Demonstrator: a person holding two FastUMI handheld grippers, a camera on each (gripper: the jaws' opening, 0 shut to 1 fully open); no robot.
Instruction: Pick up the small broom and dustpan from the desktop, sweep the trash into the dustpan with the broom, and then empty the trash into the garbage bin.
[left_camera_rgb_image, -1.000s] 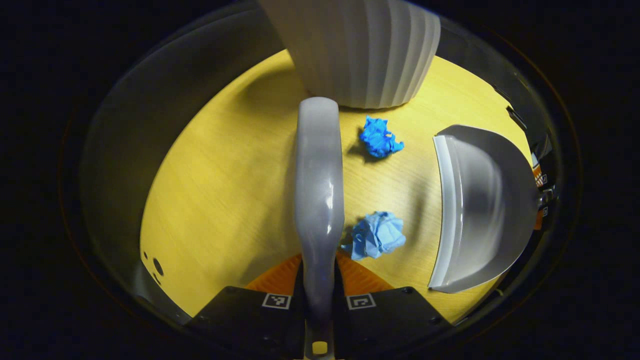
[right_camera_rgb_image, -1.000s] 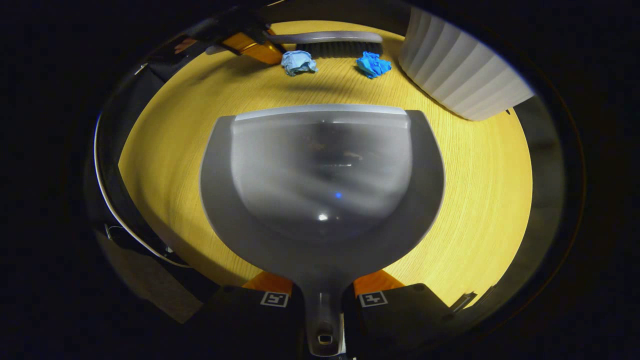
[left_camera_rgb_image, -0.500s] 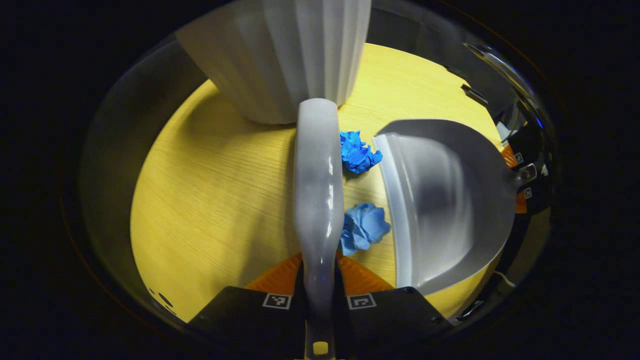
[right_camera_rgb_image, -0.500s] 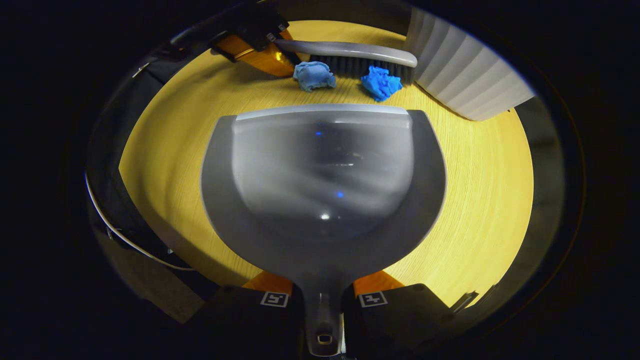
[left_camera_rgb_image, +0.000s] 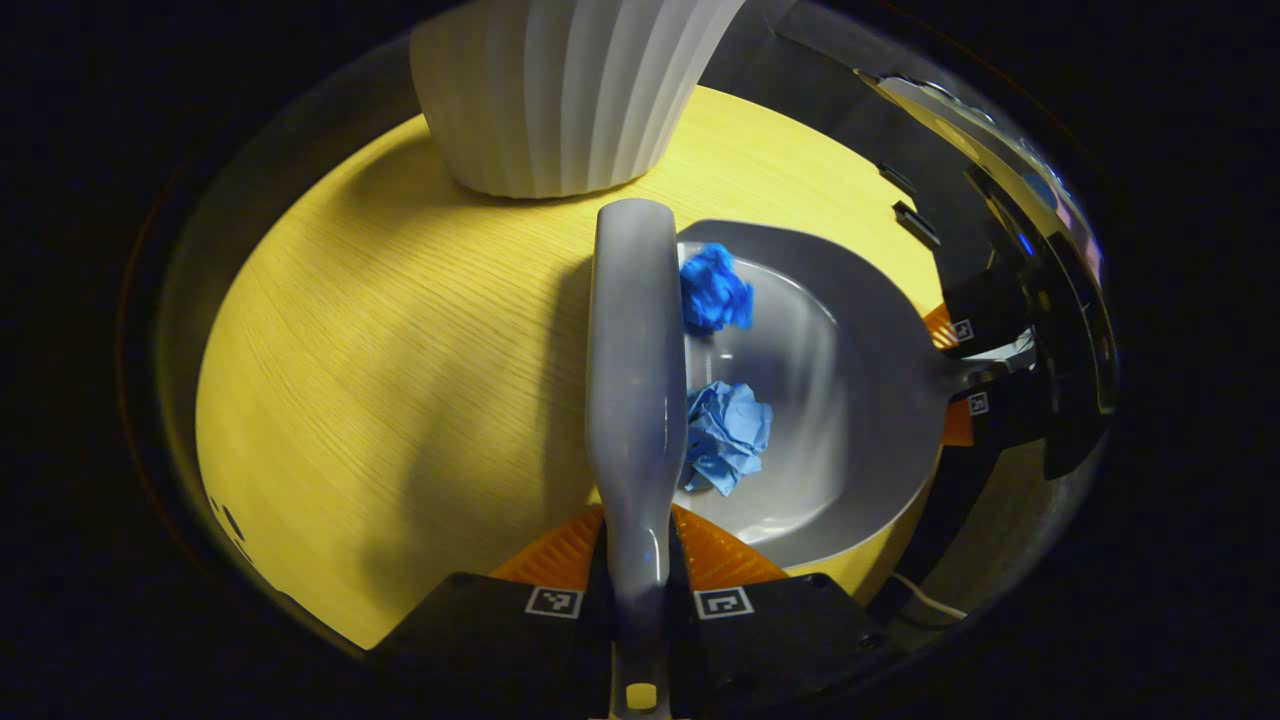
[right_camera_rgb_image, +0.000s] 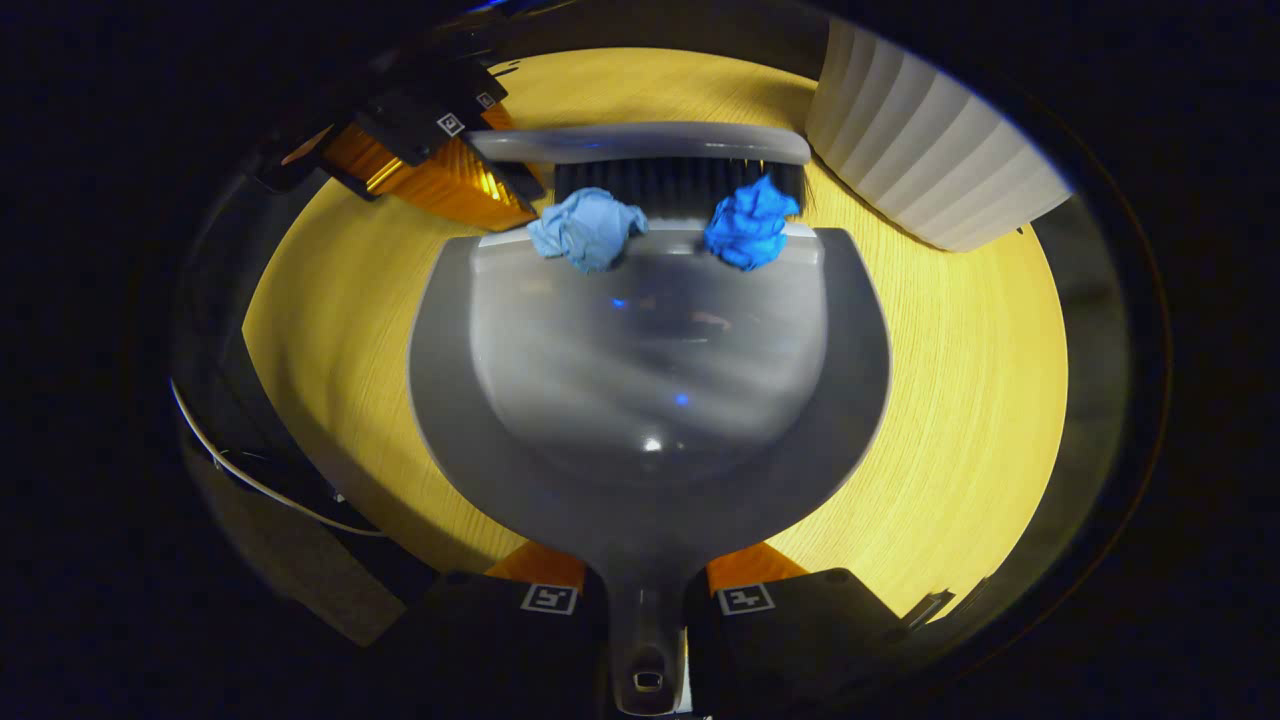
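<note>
Sweep step is in hand: the broom (left_camera_rgb_image: 636, 380) is clamped by its handle in the left gripper (left_camera_rgb_image: 638, 600), and the dustpan (right_camera_rgb_image: 648, 400) is clamped by its stem in the right gripper (right_camera_rgb_image: 646, 600), both jaw pairs closed tight on grey plastic. Ahead of the right gripper, at the pan's far lip, the pale blue paper wad (right_camera_rgb_image: 587, 229) and the dark blue paper wad (right_camera_rgb_image: 747, 224) are seen just over the edge, with the black bristles (right_camera_rgb_image: 678, 185) pressed right behind them. From the left gripper, both wads are seen just right of the broom back, lying on the pan floor. Versus half a second ago, a strip of yellow desktop (left_camera_rgb_image: 400, 380) was between wads and lip; that gap is now closed. Next move, as judged: a short further push so the wads are seated deep, then the pan is to be tipped back, lifted and carried to the ribbed white bin (right_camera_rgb_image: 930, 170), standing ahead-right of the pan. Spill risk is expected if it is lifted too flat.
</note>
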